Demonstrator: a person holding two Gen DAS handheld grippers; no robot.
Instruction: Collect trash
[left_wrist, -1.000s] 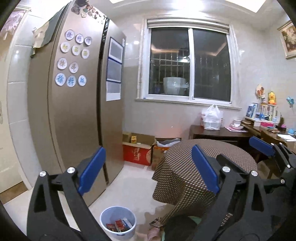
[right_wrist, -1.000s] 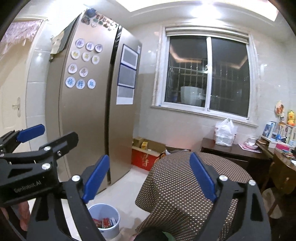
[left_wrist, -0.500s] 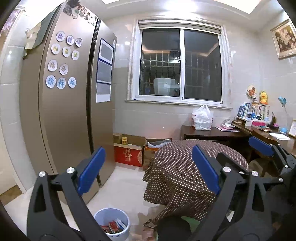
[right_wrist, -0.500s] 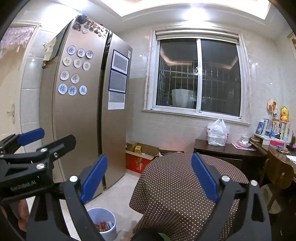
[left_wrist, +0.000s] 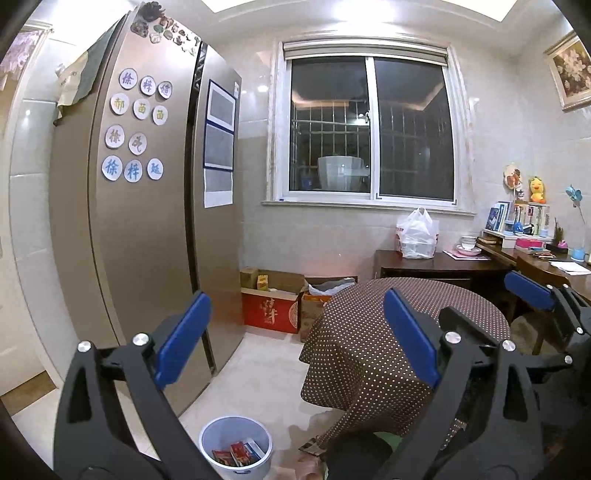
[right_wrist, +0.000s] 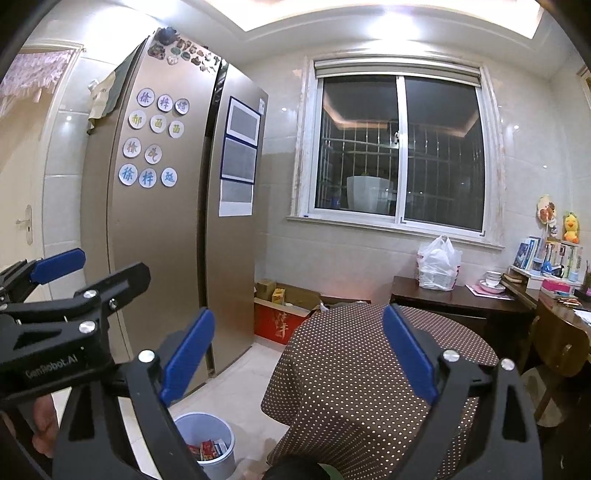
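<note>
Both wrist views face the window (left_wrist: 371, 127), side by side.

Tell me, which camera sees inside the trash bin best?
The left wrist view: the bin shows its open top and the wrappers inside. In the right wrist view, the bin is partly hidden behind the gripper.

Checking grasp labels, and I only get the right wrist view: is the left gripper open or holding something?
Observer: The left gripper is open, with nothing between its pads.
Operator: Any trash lying outside the bin?
Observer: Yes. A dark scrap, perhaps a wrapper, lies on the floor between the bin and the tablecloth.
</note>
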